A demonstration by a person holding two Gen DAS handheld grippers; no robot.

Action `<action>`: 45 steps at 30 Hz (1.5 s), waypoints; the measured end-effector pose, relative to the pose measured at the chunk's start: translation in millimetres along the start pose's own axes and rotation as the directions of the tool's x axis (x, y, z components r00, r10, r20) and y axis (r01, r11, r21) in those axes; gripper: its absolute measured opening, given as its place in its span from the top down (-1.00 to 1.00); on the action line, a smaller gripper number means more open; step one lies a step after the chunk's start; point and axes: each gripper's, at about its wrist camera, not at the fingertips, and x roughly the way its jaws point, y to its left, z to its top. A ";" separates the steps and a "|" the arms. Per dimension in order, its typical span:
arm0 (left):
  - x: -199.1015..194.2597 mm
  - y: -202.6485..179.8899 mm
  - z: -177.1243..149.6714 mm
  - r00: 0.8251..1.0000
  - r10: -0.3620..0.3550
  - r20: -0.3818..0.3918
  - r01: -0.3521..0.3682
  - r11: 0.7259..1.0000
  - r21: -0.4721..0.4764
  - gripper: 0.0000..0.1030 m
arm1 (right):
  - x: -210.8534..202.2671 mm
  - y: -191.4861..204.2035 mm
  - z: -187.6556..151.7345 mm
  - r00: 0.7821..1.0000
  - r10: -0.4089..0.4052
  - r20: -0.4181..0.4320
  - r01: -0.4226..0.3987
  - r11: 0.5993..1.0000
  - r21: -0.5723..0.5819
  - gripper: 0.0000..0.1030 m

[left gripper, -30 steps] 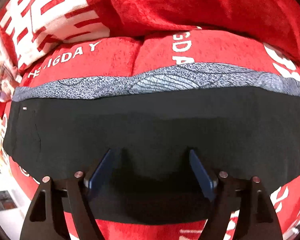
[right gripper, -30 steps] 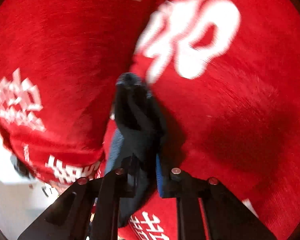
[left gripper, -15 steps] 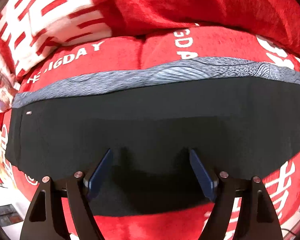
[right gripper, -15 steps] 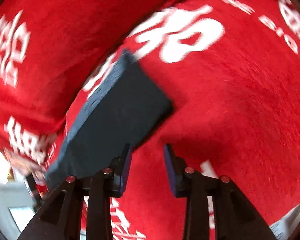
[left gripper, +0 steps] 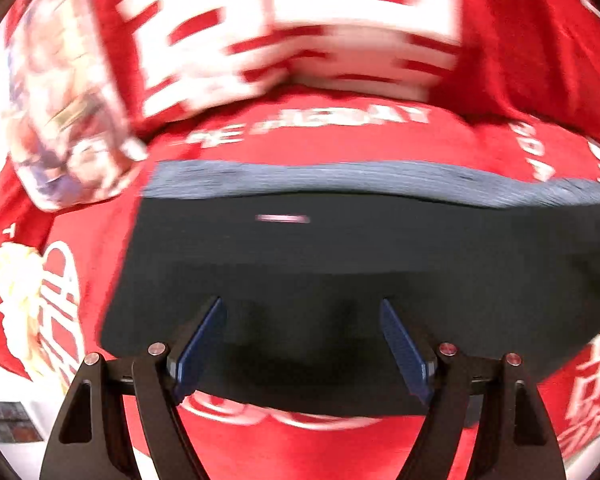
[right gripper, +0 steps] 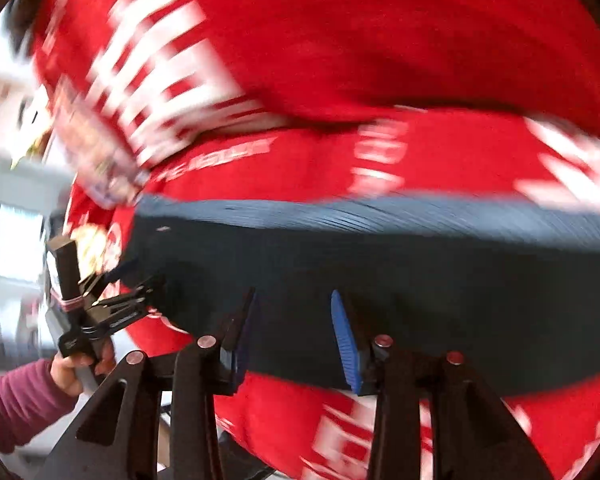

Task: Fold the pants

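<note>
The black pants (left gripper: 360, 264) lie folded flat on the red blanket, with a grey patterned band (left gripper: 340, 178) along their far edge. They also show in the right wrist view (right gripper: 400, 280). My left gripper (left gripper: 302, 344) is open and empty, hovering over the near edge of the pants. My right gripper (right gripper: 294, 336) is open and empty over the near edge too. The left gripper also shows in the right wrist view (right gripper: 124, 284), at the pants' left end. Both views are blurred.
A red blanket with white lettering (left gripper: 340, 128) covers the surface under the pants. A raised red cushion with large white characters (left gripper: 280, 28) lies behind. A white floor and furniture (right gripper: 16, 240) lie beyond the left edge.
My right gripper has let go of the black fabric, opened, and swung round to face the folded pants. My left gripper has shifted left along the pants and stayed open.
</note>
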 end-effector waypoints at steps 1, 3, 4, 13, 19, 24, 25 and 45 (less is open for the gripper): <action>6.8 17.1 -1.3 1.000 0.014 0.002 -0.014 1.000 -0.009 -0.56 | 16.3 25.0 14.8 1.000 0.006 -0.021 -0.008 0.999 -0.049 0.20; 23.8 51.7 -7.3 0.999 0.032 -0.011 -0.032 0.999 -0.035 -0.56 | 53.4 75.1 44.5 0.998 0.016 -0.065 -0.025 0.990 -0.137 0.16; 30.9 61.5 -10.7 0.999 0.031 -0.025 -0.033 0.999 -0.044 -0.56 | 73.2 99.9 58.3 0.996 0.018 -0.088 -0.034 0.983 -0.179 0.08; 51.2 100.6 -43.8 0.997 -0.070 0.029 0.072 0.992 -0.103 -0.67 | 233.6 253.8 123.1 0.966 -0.067 -0.248 -0.065 0.870 -0.488 -0.07; 51.4 109.6 -49.8 0.992 -0.114 0.059 0.121 0.983 -0.137 -0.67 | 295.3 284.6 131.1 0.943 -0.129 -0.307 -0.076 0.814 -0.575 -0.07; 49.0 109.0 -51.3 0.990 -0.120 0.071 0.128 0.984 -0.122 -0.67 | 307.4 285.0 141.6 0.914 -0.085 -0.398 -0.136 0.859 -0.494 0.72; 48.8 108.8 -51.1 0.990 -0.121 0.068 0.129 0.984 -0.121 -0.67 | 305.2 285.5 141.1 0.913 -0.085 -0.399 -0.137 0.858 -0.496 0.81; 13.3 110.6 -17.2 0.985 -0.162 0.062 0.168 0.979 -0.112 -0.67 | 234.8 251.1 124.9 0.973 -0.079 -0.219 -0.003 0.936 -0.352 0.39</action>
